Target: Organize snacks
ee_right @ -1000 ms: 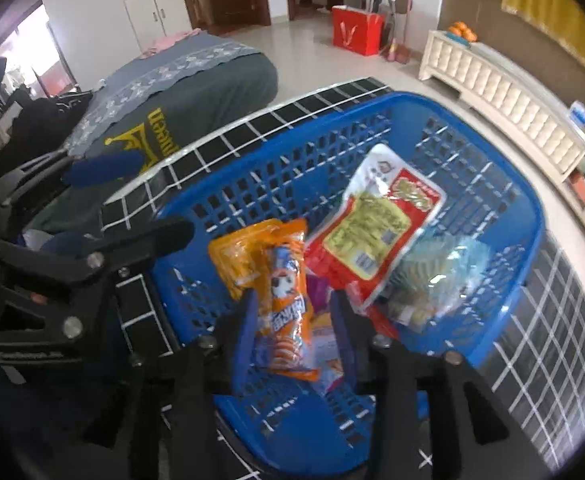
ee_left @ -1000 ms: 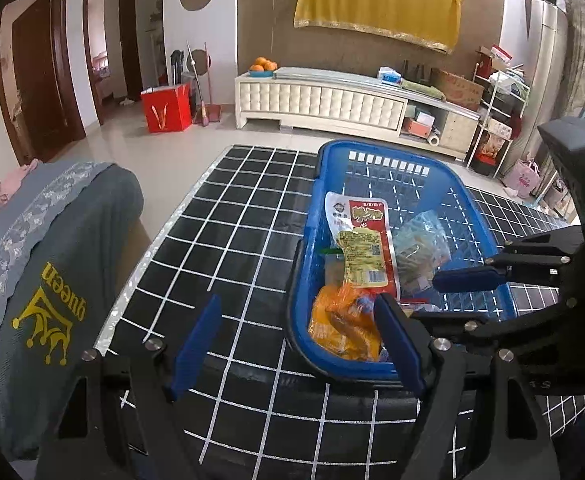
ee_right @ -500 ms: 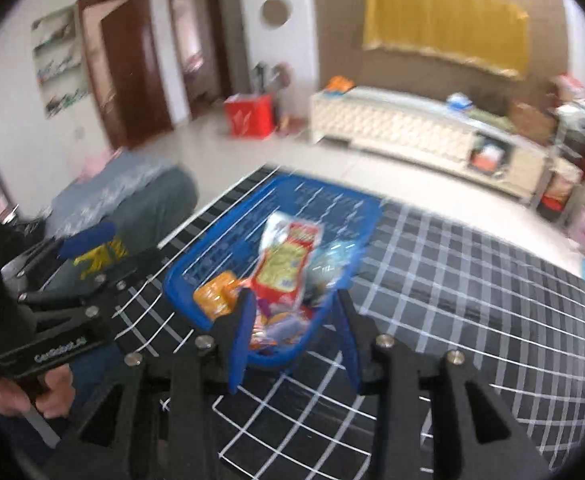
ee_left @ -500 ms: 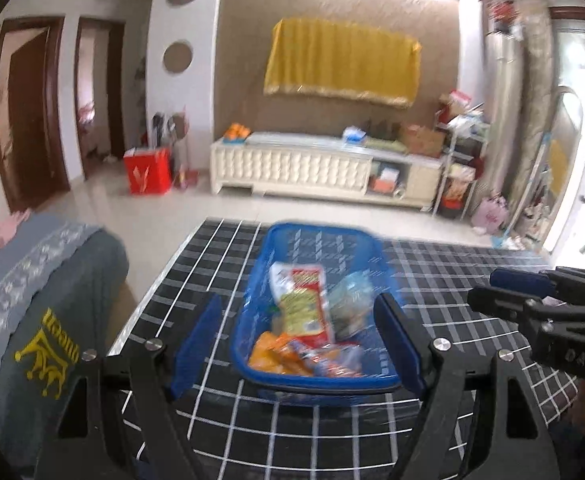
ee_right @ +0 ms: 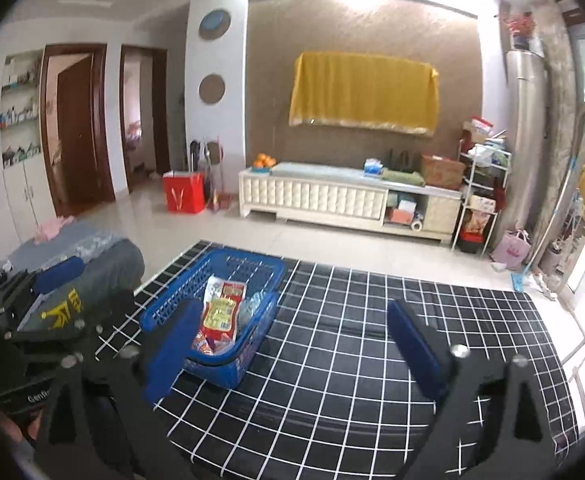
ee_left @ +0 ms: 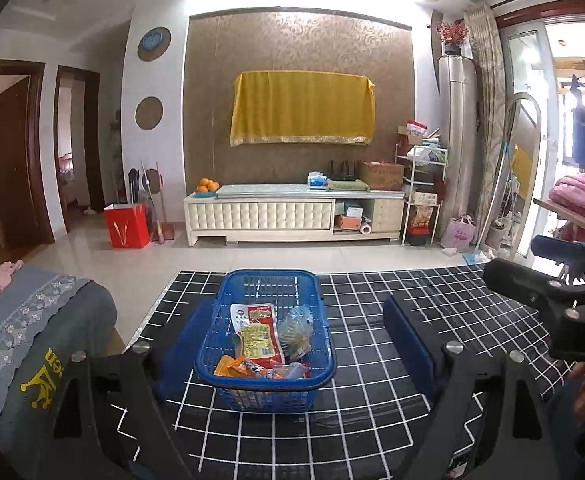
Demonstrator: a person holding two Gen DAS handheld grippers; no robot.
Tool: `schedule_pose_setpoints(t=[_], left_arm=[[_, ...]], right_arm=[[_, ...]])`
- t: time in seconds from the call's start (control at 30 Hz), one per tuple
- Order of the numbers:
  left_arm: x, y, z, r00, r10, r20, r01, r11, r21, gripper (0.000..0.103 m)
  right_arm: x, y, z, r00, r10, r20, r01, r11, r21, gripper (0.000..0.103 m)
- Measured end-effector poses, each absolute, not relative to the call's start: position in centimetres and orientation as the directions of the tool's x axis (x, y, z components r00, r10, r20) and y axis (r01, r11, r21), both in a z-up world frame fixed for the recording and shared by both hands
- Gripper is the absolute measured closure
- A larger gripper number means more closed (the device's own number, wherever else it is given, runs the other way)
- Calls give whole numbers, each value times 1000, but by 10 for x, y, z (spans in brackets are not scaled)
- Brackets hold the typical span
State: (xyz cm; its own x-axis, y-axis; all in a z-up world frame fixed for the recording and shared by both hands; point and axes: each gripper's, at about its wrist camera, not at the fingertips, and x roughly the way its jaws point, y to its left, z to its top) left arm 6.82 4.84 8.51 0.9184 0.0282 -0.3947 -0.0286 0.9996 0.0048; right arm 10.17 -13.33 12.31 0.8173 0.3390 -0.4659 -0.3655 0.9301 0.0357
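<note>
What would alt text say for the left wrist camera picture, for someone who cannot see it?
A blue plastic basket holding snack packets, among them a red and yellow packet, sits on a table under a black cloth with a white grid. The left gripper frames it, blue-padded fingers wide apart with nothing between them. Beyond lies a living room with a yellow cloth on the wall.

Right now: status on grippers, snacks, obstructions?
Left gripper and right gripper open, jaws just widened, nothing between them. Snack packets in blue basket on checked table. Nothing in the way.
</note>
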Motion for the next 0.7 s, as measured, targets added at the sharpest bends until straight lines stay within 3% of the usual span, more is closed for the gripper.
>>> schedule_pose_setpoints(t=[0.03,0.1,0.27,0.7], left_arm=[[65,46,87,921,23,-389,-24,1000,3,14],[57,42,90,924,19,-383,-21,1000,0,0],[38,30,93,930,35,-367,-30,999,21,0],[9,6,91,925,12,-380,4,999,41,0]], right_arm=[[98,-137,124,822,338,-459,-360,932,40,0],[90,-144,125,832,323,-450,-343,939,39,0],[73,-155,125,863,288,-416,-304,952,28,0],[40,-170,111,859,278,-430,-284,957,50,0]])
